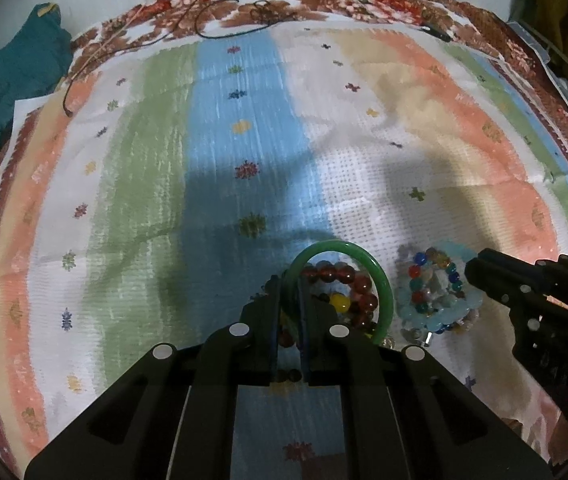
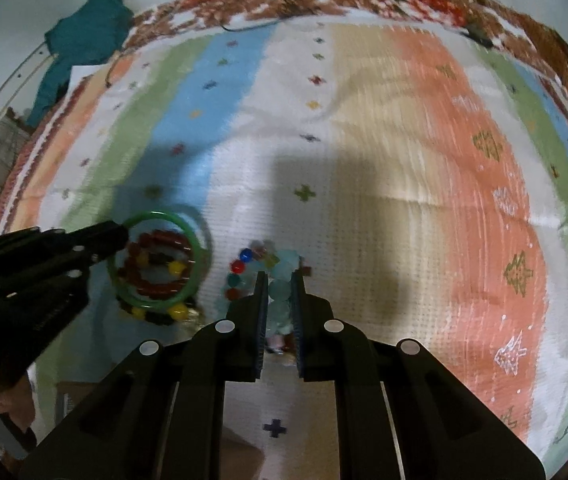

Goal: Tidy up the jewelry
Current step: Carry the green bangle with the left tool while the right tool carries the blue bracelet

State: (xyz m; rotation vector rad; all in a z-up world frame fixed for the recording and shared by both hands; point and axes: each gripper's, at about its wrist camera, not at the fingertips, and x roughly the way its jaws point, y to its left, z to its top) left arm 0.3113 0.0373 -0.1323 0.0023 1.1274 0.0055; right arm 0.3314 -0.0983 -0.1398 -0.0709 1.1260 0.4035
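My left gripper [image 1: 289, 284] is shut on a green bangle [image 1: 379, 280], gripping its left side; the bangle tilts up over a pile of dark red and yellow bead bracelets [image 1: 347, 288]. In the right wrist view the bangle [image 2: 156, 300] rings the red beads [image 2: 156, 264] beside the left gripper's fingers [image 2: 104, 236]. My right gripper [image 2: 280, 280] is shut on a pale blue bead bracelet [image 2: 282, 288] that lies in a pile with a multicoloured bead bracelet [image 2: 240, 268]. That pile [image 1: 435, 288] sits right of the bangle, with the right gripper's fingers [image 1: 483, 268] at it.
A striped cloth [image 1: 244, 140] with small flower marks covers the surface. Thin dark cords [image 1: 220, 20] lie on the floral border at the back. A teal garment [image 1: 16, 76] lies past the cloth's far left edge; it also shows in the right wrist view [image 2: 84, 36].
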